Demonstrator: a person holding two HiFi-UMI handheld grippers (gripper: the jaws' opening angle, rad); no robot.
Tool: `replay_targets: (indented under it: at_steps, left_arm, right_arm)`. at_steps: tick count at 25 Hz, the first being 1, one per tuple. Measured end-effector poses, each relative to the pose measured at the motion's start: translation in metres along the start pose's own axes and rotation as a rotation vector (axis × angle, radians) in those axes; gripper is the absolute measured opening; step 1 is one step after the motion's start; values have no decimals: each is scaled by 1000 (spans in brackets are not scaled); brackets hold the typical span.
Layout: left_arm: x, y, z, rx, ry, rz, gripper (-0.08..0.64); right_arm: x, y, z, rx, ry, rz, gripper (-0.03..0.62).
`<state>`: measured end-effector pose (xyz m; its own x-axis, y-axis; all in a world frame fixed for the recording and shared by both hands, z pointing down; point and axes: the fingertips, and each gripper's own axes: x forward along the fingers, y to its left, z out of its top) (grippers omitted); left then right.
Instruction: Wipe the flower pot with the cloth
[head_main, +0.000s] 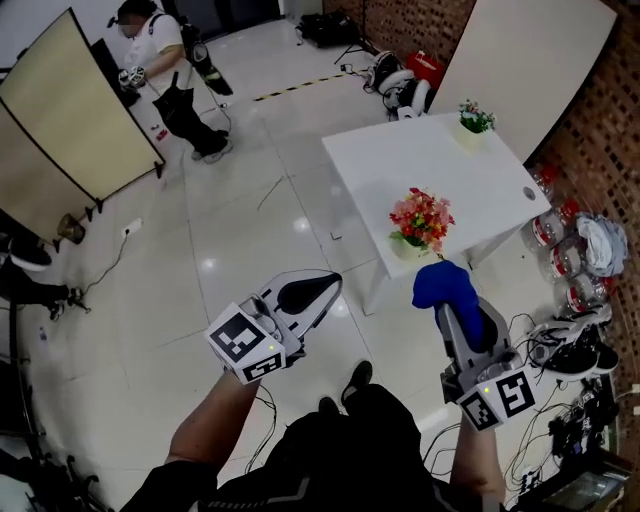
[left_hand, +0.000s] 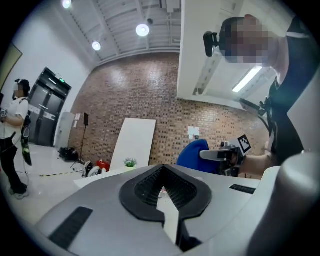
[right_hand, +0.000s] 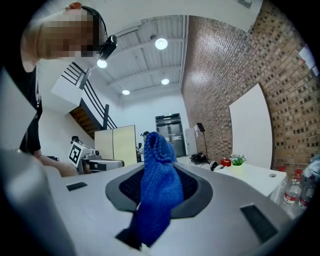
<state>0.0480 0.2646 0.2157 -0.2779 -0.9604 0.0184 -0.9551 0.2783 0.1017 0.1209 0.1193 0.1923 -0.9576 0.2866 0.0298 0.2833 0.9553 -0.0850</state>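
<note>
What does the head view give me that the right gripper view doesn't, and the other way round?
Head view only: the red-flowered pot standing on the table. Right gripper view only: the right gripper close up, jaws shut on the cloth, plus ceiling lights. Both: cloth, table, the small green plant and the left gripper.

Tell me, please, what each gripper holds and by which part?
The right gripper clamps the blue cloth by a bunched fold; the left gripper holds nothing.

No words, numbers, brands or signs are legible anywhere; the only printed patterns are square markers (head_main: 238, 338).
</note>
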Motion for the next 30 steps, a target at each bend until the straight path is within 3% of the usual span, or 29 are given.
replay_targets:
  at_steps: [5, 10, 15, 19, 23, 28, 30]
  left_arm:
    - [46, 42, 5, -12, -14, -126, 2]
    - [83, 69, 9, 57, 10, -270, 2]
    - [104, 107, -6, 80, 65, -428, 2]
    - [121, 148, -24, 55, 78, -529, 2]
    - [143, 158, -60, 79, 133, -696, 2]
    - [180, 198, -101, -41, 174, -776, 2]
    - [187, 202, -114, -43, 204, -803, 2]
  right_arm:
    - [25, -31, -1, 9, -45, -81, 101]
    - [50, -59, 11, 2, -61, -183, 101]
    - [78, -60, 11, -6, -60, -281, 101]
    - [96, -63, 5, 1, -70, -422, 101]
    - [94, -60, -10, 30, -92, -571, 101]
    - [115, -45, -29, 75, -68, -667, 101]
    - [120, -43, -32, 83, -69, -676, 101]
